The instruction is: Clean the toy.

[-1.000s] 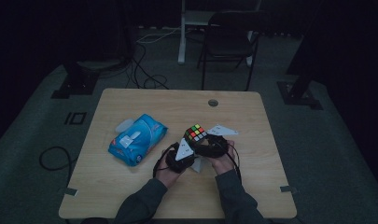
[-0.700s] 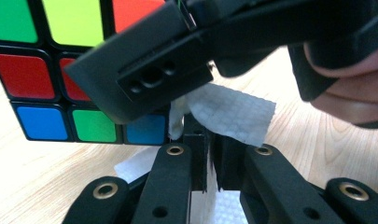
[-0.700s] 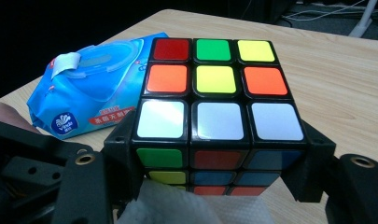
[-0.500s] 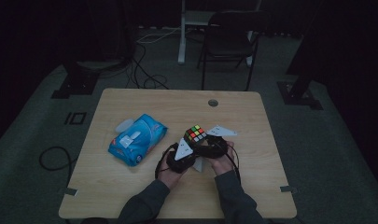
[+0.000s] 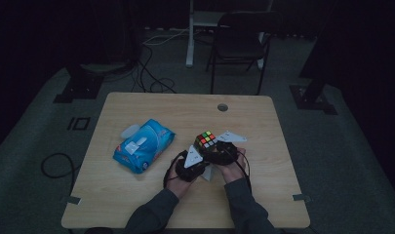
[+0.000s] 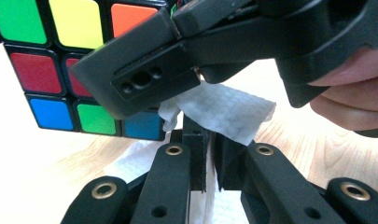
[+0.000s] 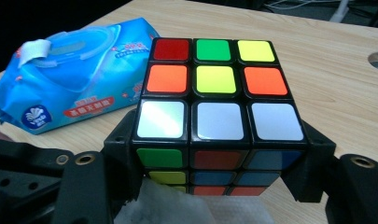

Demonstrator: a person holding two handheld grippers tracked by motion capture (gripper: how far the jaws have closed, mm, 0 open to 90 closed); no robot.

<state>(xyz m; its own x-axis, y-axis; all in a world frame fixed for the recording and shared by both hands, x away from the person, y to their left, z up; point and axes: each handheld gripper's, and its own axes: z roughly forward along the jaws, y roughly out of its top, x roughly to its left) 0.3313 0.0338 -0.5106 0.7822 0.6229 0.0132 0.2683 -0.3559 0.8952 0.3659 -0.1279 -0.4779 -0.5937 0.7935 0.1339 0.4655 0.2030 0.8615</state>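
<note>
A scrambled Rubik's cube sits clamped between the jaws of my right gripper, white row nearest the camera. My left gripper is shut on a crumpled white wipe and holds it against the cube's lower side, just under one of the right gripper's fingers. The wipe also pokes up below the cube in the right gripper view. From the high view, both hands meet at the table's front middle, with the cube raised a little between them.
A blue pack of wet wipes lies left of the hands, its lid flap lifted. The wooden table has a cable hole near its far edge. A dark chair stands beyond the table.
</note>
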